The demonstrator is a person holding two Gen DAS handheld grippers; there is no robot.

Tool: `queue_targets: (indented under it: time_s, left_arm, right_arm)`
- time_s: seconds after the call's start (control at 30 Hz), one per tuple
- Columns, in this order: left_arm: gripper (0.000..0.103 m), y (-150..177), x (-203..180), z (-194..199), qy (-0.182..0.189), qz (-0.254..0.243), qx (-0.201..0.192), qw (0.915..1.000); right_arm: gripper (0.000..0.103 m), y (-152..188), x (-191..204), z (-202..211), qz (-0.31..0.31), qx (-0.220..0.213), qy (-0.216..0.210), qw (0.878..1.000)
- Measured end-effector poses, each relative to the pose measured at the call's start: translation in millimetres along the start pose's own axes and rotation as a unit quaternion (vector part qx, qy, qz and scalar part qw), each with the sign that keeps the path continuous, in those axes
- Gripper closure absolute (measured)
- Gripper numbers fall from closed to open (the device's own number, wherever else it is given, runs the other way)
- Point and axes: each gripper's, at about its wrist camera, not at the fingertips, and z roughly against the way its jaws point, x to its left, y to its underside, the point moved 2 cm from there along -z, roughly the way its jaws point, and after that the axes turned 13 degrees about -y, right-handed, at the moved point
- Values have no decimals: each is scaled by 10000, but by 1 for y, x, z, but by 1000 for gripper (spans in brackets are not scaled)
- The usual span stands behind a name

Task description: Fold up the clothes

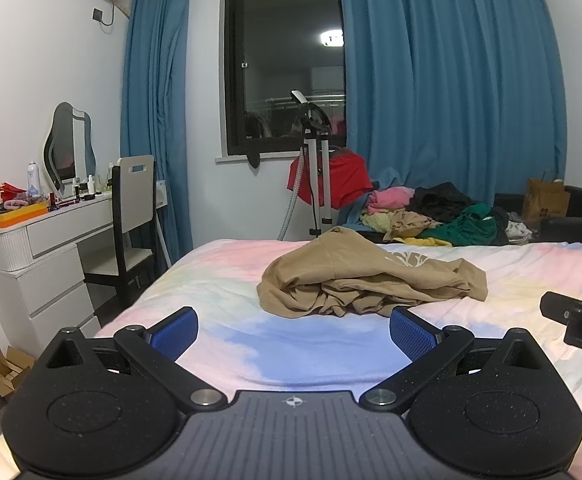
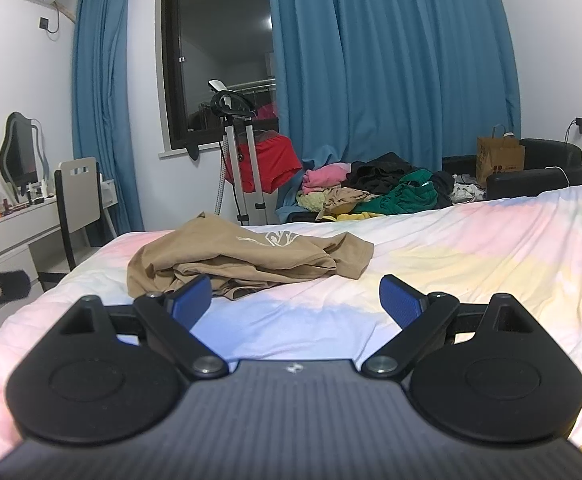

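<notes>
**Both grippers spread and empty, the tan shirt bunched just ahead of them**

Left wrist view: the left gripper (image 1: 293,330) hangs low over the pastel tie-dye bed sheet (image 1: 227,280), its blue-padded fingers (image 1: 175,332) spread wide with nothing between them. The crumpled tan cotton T-shirt (image 1: 371,280) lies in a heap on the bed straight ahead and a little to the right, near the fingertips but apart from them. The risk, as I judge it, is in the heap itself: several layers are stacked along the near edge, so a bite there could catch two or three folds at once and lift a tangle rather than a hem. The black body of the other gripper pokes in at the right edge.

Right wrist view: the right gripper (image 2: 295,300) is also spread and empty. Here the tan shirt sits ahead and to the left, its nearest folds just beyond the left fingertip; whether they touch I cannot tell. A pale print shows on top. The shirt's sleeve lies flat toward the right, the cleaner hold. Pinching sheet along with cloth is the other hazard.
</notes>
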Motion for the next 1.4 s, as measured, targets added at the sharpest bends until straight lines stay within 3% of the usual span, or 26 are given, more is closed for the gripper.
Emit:
queue_targets:
  time_s: [0.17,0.3,0.5,0.7,0.9,0.93,1.0,1.1,1.27,1.4]
  left_arm:
    - [0,9,-30,-31,268,-312,138,9991]
    - [0,8,-68,-92,545,-740,977,9910]
    - [3,2,-116,-179,173,-1582,542,9858]
    - [4,-27,-149,-245,416,-1772,29,9833]
    - [10,-26,-184,-308,709,-2402,222,9679]
    - [16,-26,-187,-316,740,-2428,215,9670]
    - [38,-33,-183,-324,1010,-2151,248,9710]
    - [93,-46,-175,-334,1390,-1765,350,9738]
    - [97,-68,-150,-307,1649,-1307,285,9772]
    - [97,-83,-112,-253,1817,-875,160,9793]
  right_arm:
    - [11,1,-6,-6,-128,195,208,9995]
    - [11,4,-20,-11,-374,288,357,9982]
    - [11,11,-46,-35,-709,344,538,9954]
    - [11,20,-64,-79,-832,425,664,9934]
    - [11,37,-82,-116,-1087,619,614,9902]
    - [11,40,-84,-120,-1127,647,605,9897]
    - [11,45,-88,-128,-1177,707,579,9888]
    - [11,49,-91,-134,-1279,693,499,9881]
    - [11,50,-89,-137,-1287,641,496,9884]
    - [11,46,-87,-134,-1280,517,462,9894]
